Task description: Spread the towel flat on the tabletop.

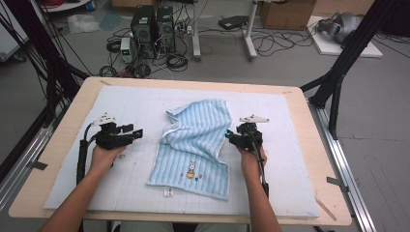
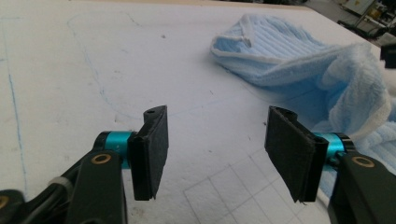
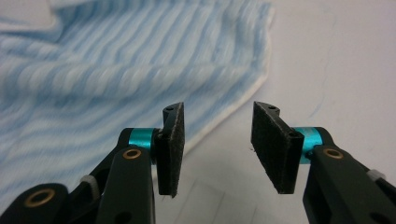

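Observation:
A light blue striped towel (image 1: pixel 196 145) with a small rabbit picture lies rumpled and partly folded over in the middle of the white mat (image 1: pixel 121 188). My left gripper (image 1: pixel 138 131) hovers over the mat left of the towel, jaws open and empty (image 2: pixel 217 151); the towel's folded edge (image 2: pixel 280 56) lies ahead of it to the right. My right gripper (image 1: pixel 229 137) sits at the towel's right edge, open with nothing between its pads (image 3: pixel 215 144). The towel's white hem (image 3: pixel 233 107) runs just beyond the left pad.
The mat covers a wooden table (image 1: pixel 319 159). Beyond the far edge the floor holds computer towers (image 1: pixel 152 26), cables, and cardboard boxes (image 1: pixel 287 13). Black frame legs (image 1: pixel 338 72) stand at both sides.

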Action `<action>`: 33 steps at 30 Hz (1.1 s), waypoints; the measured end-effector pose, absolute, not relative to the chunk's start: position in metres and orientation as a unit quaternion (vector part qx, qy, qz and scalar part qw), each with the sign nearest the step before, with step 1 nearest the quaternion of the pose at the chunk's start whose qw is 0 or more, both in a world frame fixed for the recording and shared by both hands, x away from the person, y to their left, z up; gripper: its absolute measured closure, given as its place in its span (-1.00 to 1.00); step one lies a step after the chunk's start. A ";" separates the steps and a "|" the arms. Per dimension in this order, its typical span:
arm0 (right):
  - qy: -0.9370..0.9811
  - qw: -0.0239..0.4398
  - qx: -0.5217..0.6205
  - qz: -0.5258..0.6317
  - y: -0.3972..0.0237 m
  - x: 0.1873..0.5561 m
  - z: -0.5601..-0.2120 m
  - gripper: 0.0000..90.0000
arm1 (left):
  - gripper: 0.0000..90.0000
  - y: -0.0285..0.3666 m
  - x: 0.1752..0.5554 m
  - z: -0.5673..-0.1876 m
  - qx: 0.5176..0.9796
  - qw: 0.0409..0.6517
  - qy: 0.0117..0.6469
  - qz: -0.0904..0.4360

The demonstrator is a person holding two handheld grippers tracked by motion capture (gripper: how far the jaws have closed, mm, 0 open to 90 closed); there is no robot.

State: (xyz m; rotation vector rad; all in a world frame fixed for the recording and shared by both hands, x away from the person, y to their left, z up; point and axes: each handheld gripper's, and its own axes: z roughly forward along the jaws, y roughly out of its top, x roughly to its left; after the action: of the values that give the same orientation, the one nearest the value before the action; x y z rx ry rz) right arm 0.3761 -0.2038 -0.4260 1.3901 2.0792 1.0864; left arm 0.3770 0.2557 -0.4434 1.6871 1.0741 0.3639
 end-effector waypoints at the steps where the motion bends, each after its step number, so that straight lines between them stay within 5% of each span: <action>1: 0.753 0.198 0.488 0.395 -0.205 0.372 -0.427 0.20 | -0.19 0.256 0.377 -0.443 0.705 0.525 0.451 0.157; 4: 0.764 0.179 0.458 0.418 -0.206 0.358 -0.430 0.11 | -0.40 0.256 0.376 -0.440 0.698 0.522 0.460 0.172; 9: 0.765 0.174 0.434 0.443 -0.209 0.335 -0.432 -0.27 | -0.40 0.257 0.375 -0.440 0.696 0.531 0.453 0.171; 19: 0.769 0.200 0.420 0.438 -0.213 0.319 -0.432 -0.22 | -0.33 0.235 0.372 -0.441 0.733 0.529 0.398 0.155; 29: 0.778 0.179 0.418 0.433 -0.214 0.321 -0.437 -0.21 | -0.32 0.216 0.372 -0.444 0.747 0.526 0.386 0.128; 33: 0.778 0.172 0.417 0.437 -0.214 0.321 -0.435 -0.22 | -0.18 0.189 0.371 -0.444 0.783 0.492 0.358 0.125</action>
State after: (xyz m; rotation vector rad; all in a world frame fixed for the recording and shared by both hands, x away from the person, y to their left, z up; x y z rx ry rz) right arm 0.3213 -0.2140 -0.4351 1.1843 2.2066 1.2414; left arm 0.3713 0.1886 -0.4440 1.9006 0.8694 0.3036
